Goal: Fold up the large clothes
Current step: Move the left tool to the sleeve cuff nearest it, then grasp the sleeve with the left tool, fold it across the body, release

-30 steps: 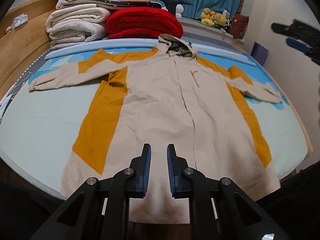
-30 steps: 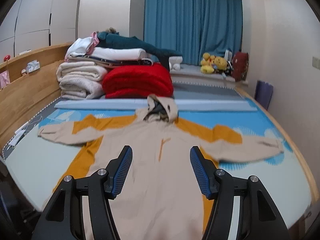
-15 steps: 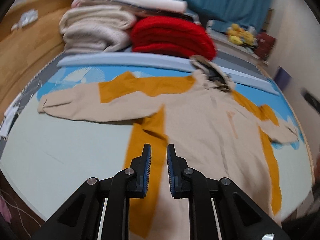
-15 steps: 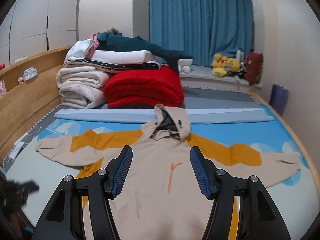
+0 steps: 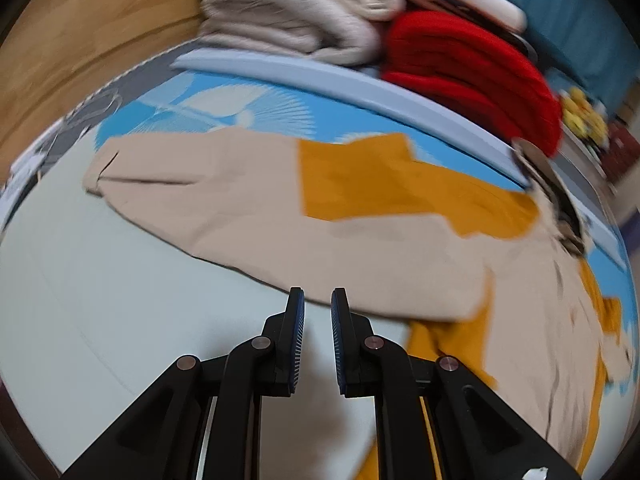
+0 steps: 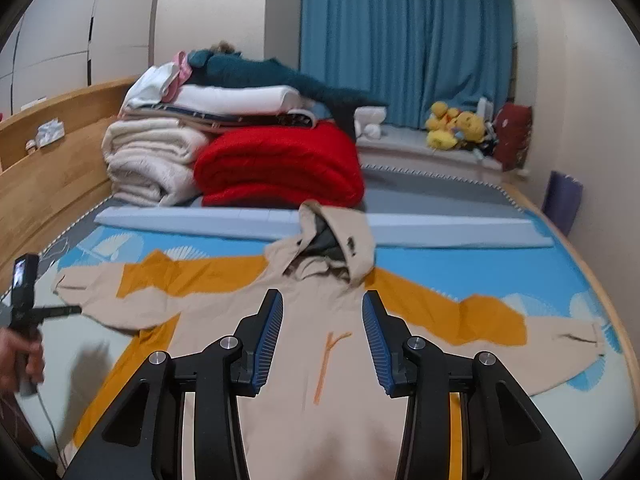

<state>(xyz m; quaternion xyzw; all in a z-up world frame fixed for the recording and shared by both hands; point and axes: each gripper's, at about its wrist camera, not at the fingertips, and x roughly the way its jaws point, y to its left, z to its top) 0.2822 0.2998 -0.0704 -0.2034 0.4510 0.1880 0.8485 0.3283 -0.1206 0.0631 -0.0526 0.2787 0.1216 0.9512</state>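
Lying face up on the bed (image 6: pixel 576 276), the coat (image 6: pixel 320 360) is spread flat with both sleeves out to the sides and its hood (image 6: pixel 336 236) toward the stacked blankets (image 6: pixel 280 168); its long axis runs from hood to hem, straight away from the right gripper (image 6: pixel 322 336). The left gripper (image 5: pixel 317 336) points down at the lower edge of the left sleeve (image 5: pixel 224 200), which lies just ahead of the fingertips, its cuff out to the left of that view and its length running crosswise to the fingers. The left fingers are nearly pressed together with only a narrow gap, and nothing is between them. The right fingers are spread but closing, over the chest of the coat, with no cloth between the pads. The left hand (image 6: pixel 20 360) is therefore judged the nearer one for folding that sleeve inward; the jaws would need to part before taking the sleeve edge. The bed cover is smooth, pale at the near side and blue-patterned farther up. A wooden headboard (image 6: pixel 52 184) stands on the left, a blue curtain (image 6: pixel 404 40) and plush toys (image 6: pixel 456 124) at the far end. The left view is motion-blurred, so contact with the sleeve cannot be confirmed.
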